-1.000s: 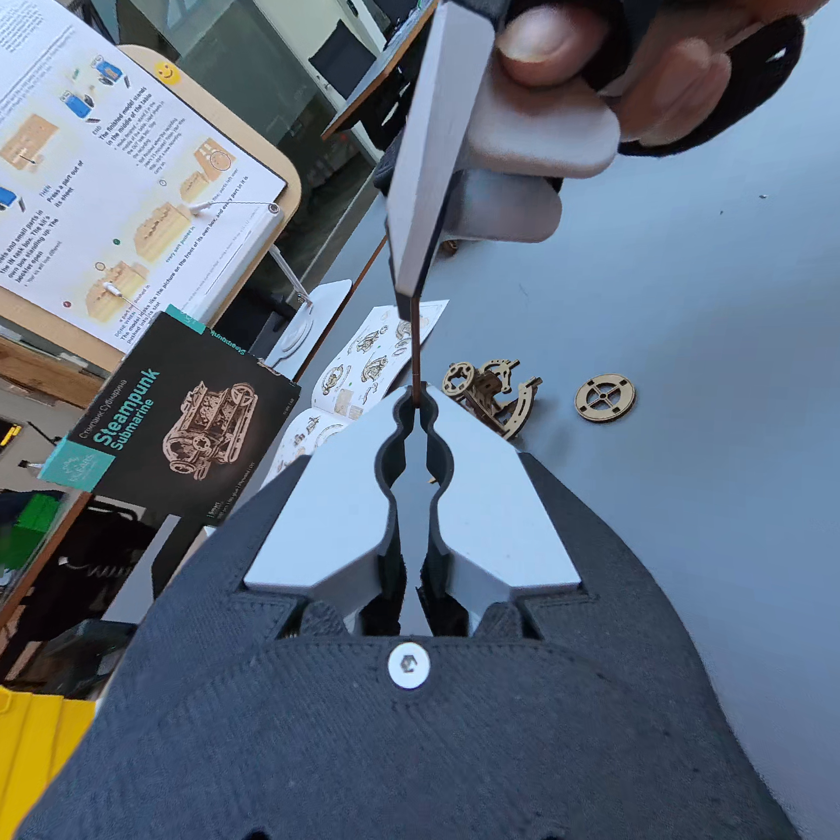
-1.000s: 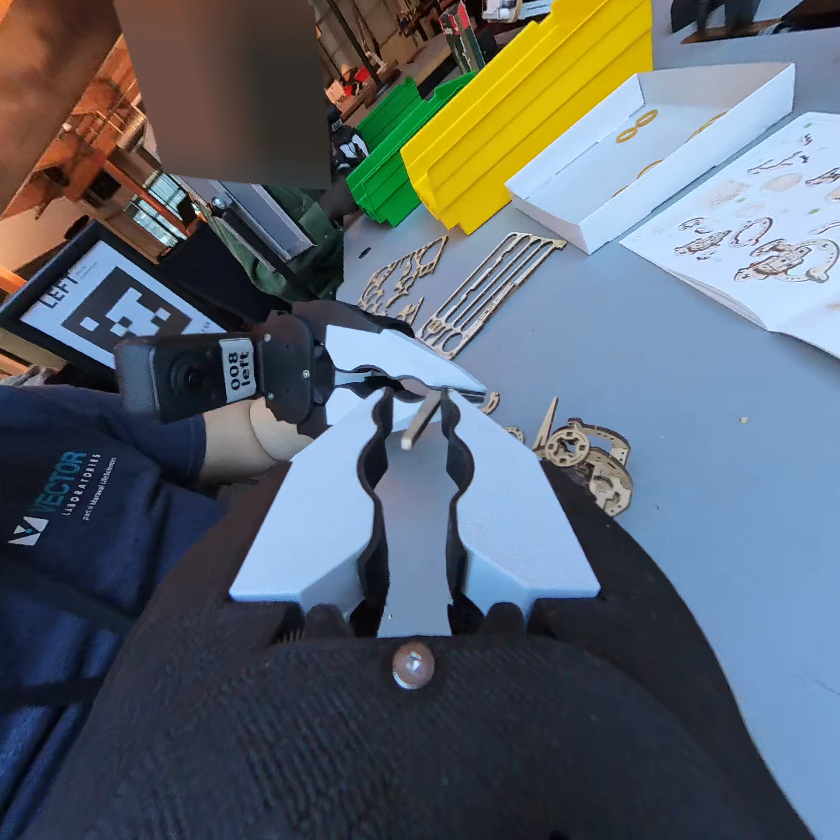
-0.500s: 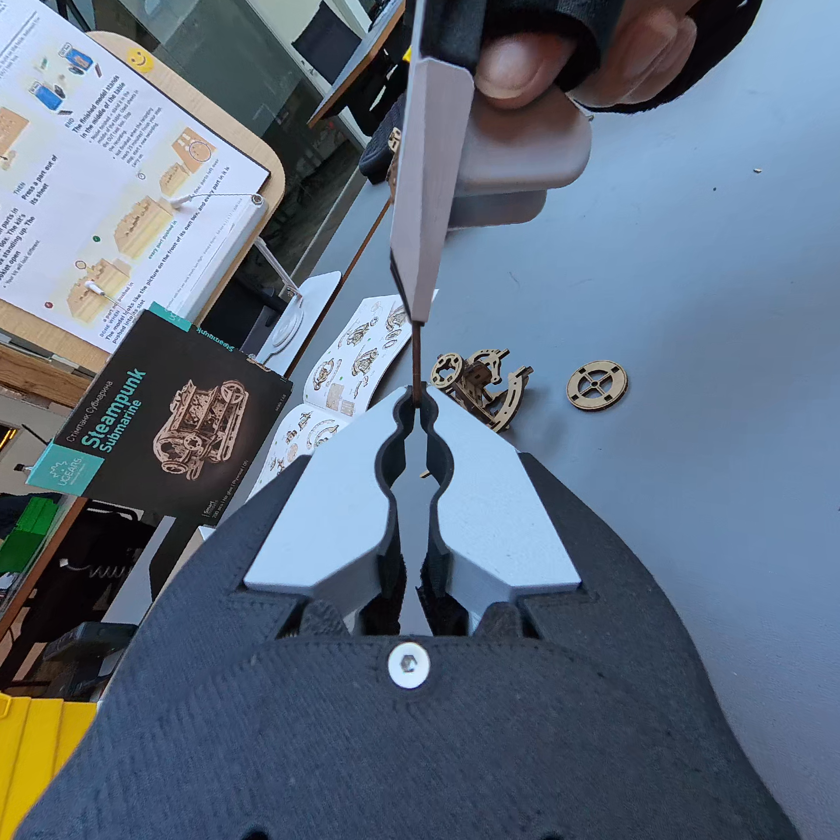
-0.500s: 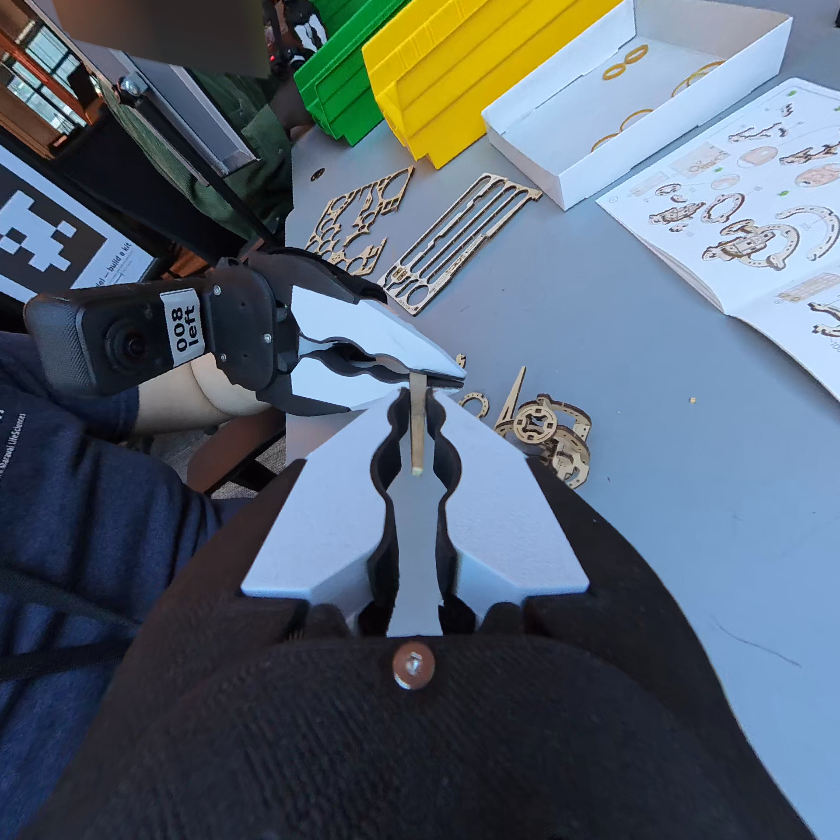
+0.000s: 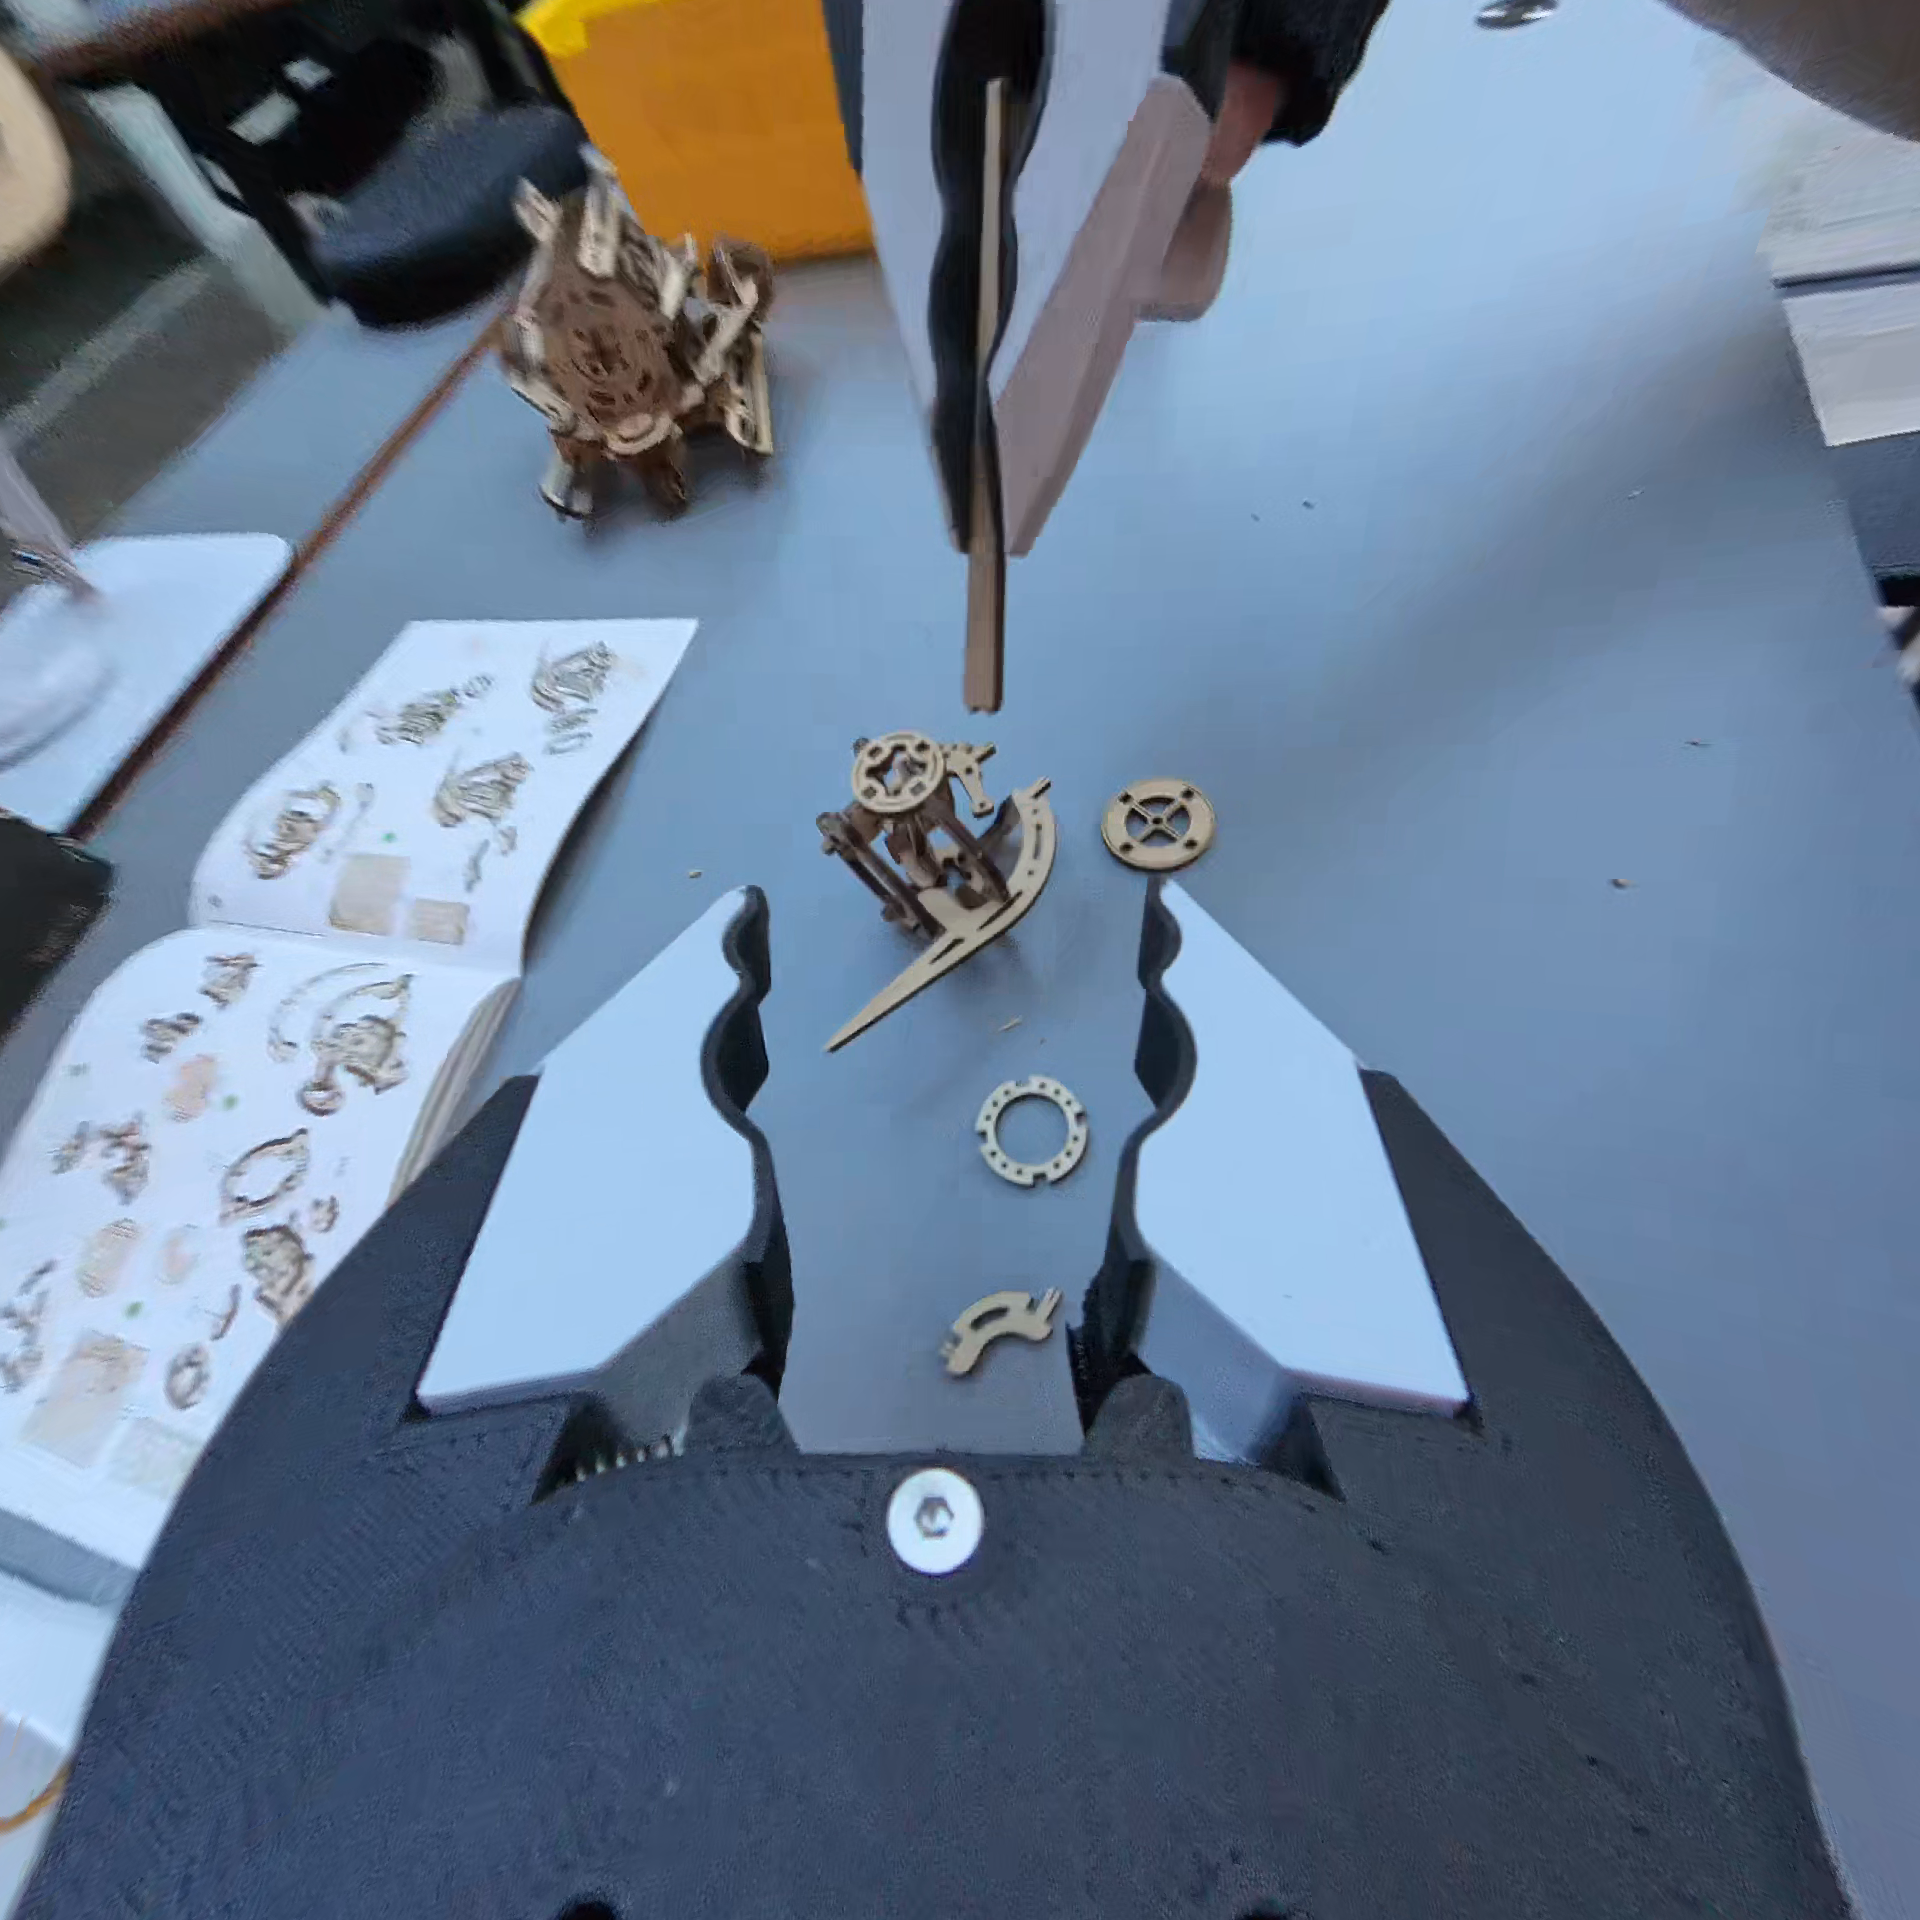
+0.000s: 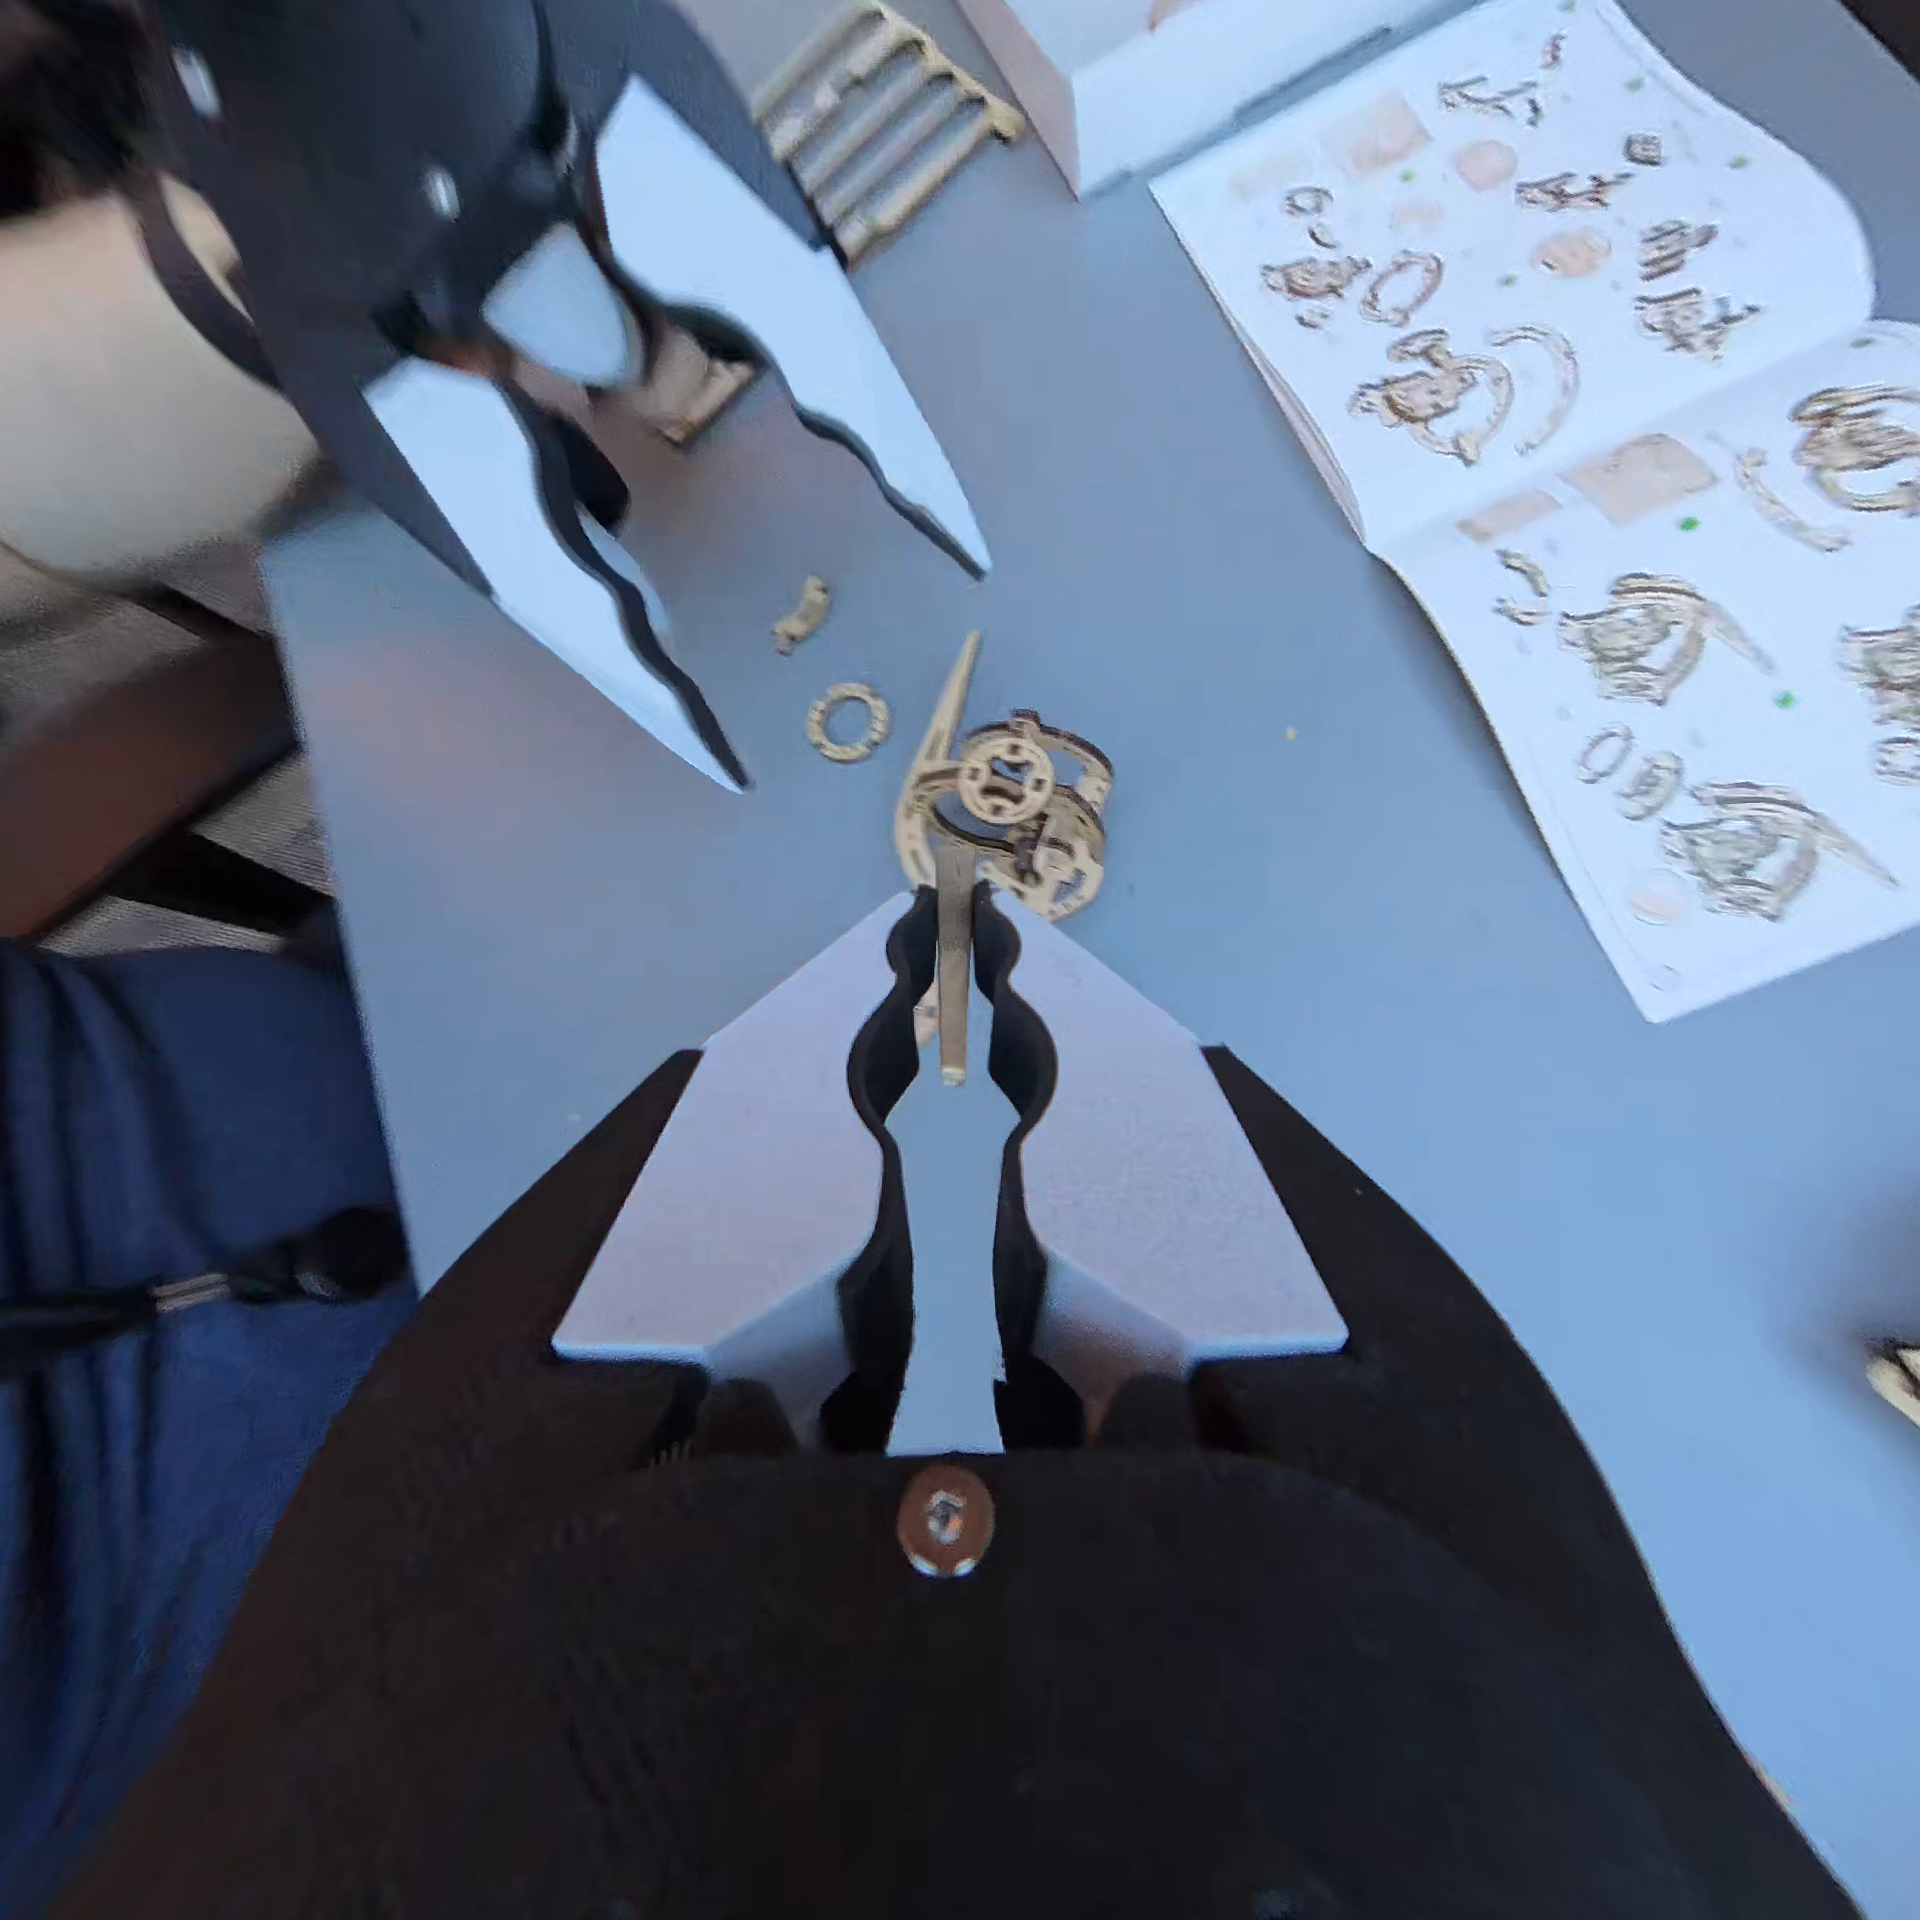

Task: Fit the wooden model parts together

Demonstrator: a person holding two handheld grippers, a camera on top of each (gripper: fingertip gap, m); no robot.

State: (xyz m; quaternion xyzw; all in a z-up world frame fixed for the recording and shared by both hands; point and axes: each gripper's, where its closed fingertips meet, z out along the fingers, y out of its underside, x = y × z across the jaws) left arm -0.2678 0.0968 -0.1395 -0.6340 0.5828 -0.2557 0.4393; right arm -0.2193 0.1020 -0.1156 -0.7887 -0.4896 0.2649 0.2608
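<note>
Left claw [image 5: 954, 904] has let go of the wooden stick [image 5: 983, 634] and now gapes wide; right claw [image 6: 954, 902] pinches it above one half-built model [image 5: 935, 862]. Three loose parts on the counter [image 5: 1455, 727]: spoked wheel [image 5: 1157, 824], toothed ring [image 5: 1032, 1130], curved bit [image 5: 1000, 1330].

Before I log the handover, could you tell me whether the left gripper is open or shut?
Open: the left gripper has its fingers spread wide, empty.

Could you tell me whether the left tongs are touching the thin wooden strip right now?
Apart. In the left wrist view, the left tongs stand open over the table, while the thin wooden strip hangs from the right tongs above, with clear table between.
</note>
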